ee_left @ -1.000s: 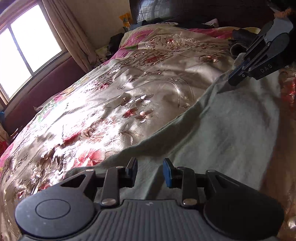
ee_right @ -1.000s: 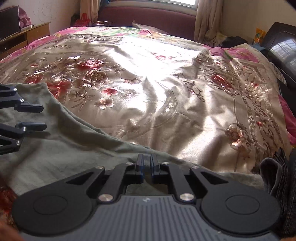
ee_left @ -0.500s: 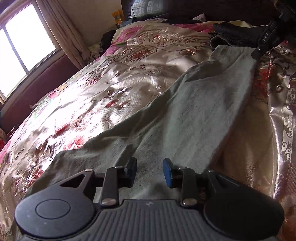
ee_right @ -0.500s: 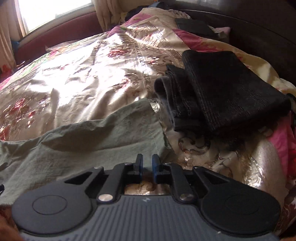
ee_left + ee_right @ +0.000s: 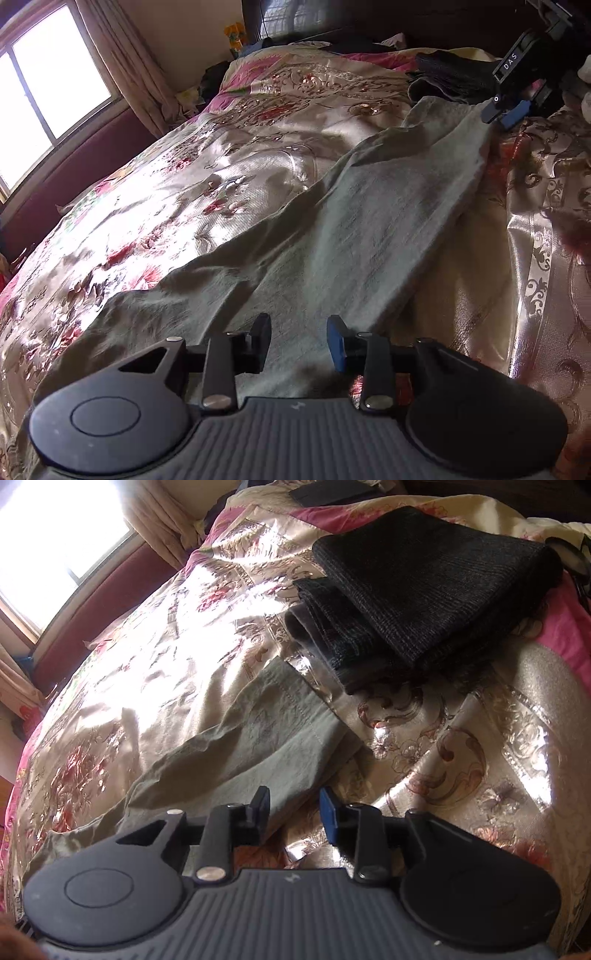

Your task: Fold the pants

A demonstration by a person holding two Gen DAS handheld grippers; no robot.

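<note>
My left gripper (image 5: 298,341) sits low and near, its two fingers spread well apart with nothing between them, pointing away toward the far right of the scene. My right gripper (image 5: 293,814) is likewise parted, jaws wide and empty, angled forward and down; from the left wrist camera I see it again at the far right (image 5: 508,110), hanging high with its blue pad showing. From that distance its gap is hard to judge, though it seems to grip nothing.
</note>
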